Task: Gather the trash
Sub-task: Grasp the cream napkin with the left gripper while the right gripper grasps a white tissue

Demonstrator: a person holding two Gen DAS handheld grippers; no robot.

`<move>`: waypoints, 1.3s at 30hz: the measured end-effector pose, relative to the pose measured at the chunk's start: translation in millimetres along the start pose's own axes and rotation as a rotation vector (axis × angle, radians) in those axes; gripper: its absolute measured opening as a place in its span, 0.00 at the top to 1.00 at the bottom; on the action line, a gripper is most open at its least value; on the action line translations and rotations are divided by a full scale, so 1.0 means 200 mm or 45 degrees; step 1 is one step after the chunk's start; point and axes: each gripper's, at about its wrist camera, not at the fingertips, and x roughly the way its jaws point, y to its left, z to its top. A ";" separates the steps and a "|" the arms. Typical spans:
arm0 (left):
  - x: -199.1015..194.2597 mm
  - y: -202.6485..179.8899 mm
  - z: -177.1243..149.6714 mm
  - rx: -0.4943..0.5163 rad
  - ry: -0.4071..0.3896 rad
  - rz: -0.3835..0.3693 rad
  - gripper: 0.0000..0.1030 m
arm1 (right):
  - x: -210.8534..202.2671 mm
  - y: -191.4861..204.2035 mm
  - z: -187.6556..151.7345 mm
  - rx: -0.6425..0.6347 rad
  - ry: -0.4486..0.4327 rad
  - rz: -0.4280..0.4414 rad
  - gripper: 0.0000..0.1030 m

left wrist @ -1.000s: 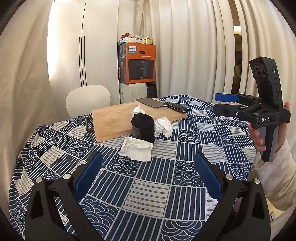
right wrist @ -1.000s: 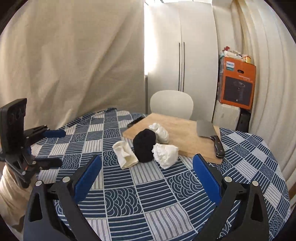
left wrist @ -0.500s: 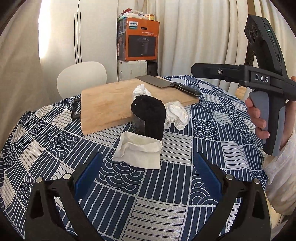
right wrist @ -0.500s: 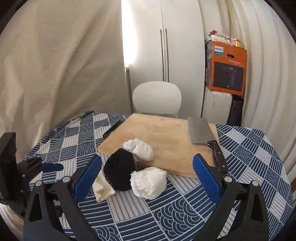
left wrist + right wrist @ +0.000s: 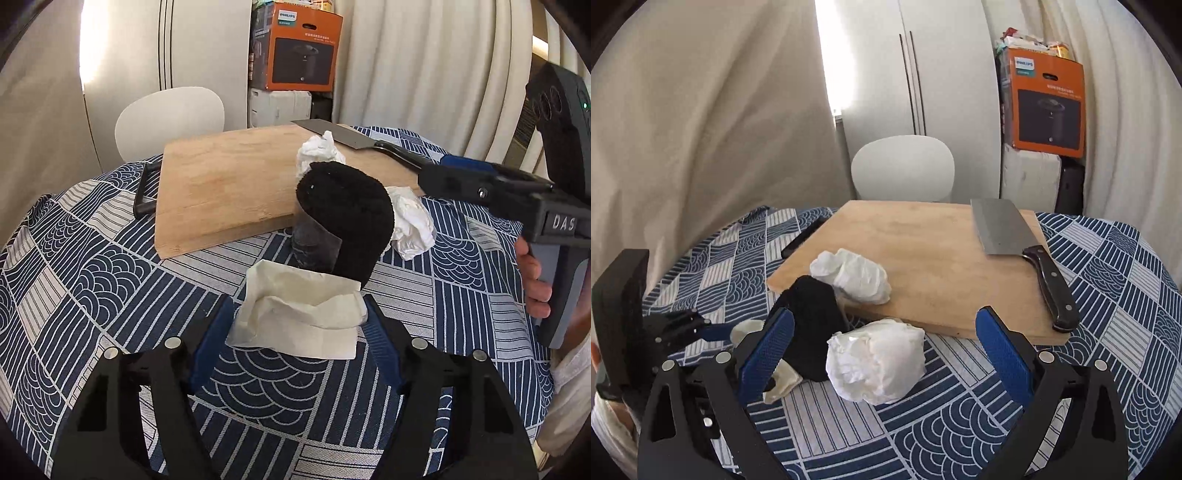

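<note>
Left gripper has just been closing, pads touching a folded napkin on the desk. Right gripper spread wide, crumpled tissue between its fingers, untouched.

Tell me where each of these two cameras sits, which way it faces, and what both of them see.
Left wrist: on the left gripper, looking down across the table at the folded napkin between its jaws; the person's right hand shows.
Right wrist: on the right gripper, facing the crumpled tissue and cutting board; the left gripper shows at left.
Shared: black bag, board, cleaver, white chair.
</note>
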 end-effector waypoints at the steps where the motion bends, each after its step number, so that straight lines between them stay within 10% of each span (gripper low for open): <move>1: -0.02 0.02 0.00 -0.018 -0.020 0.010 0.32 | 0.02 0.00 -0.01 -0.012 0.016 -0.007 0.08; 13: -0.11 0.05 -0.02 -0.079 -0.124 0.093 0.32 | 0.17 0.03 -0.13 -0.144 0.143 -0.094 0.10; 16: -0.11 0.04 -0.01 -0.061 -0.130 0.095 0.32 | 0.17 0.04 -0.13 -0.152 0.150 -0.088 0.41; 23: -0.13 0.04 -0.02 -0.063 -0.162 0.111 0.33 | 0.12 0.12 -0.15 -0.250 0.088 -0.190 0.59; 39: -0.25 -0.02 -0.01 -0.007 -0.285 0.114 0.33 | -0.09 0.04 -0.13 -0.124 -0.066 -0.094 0.65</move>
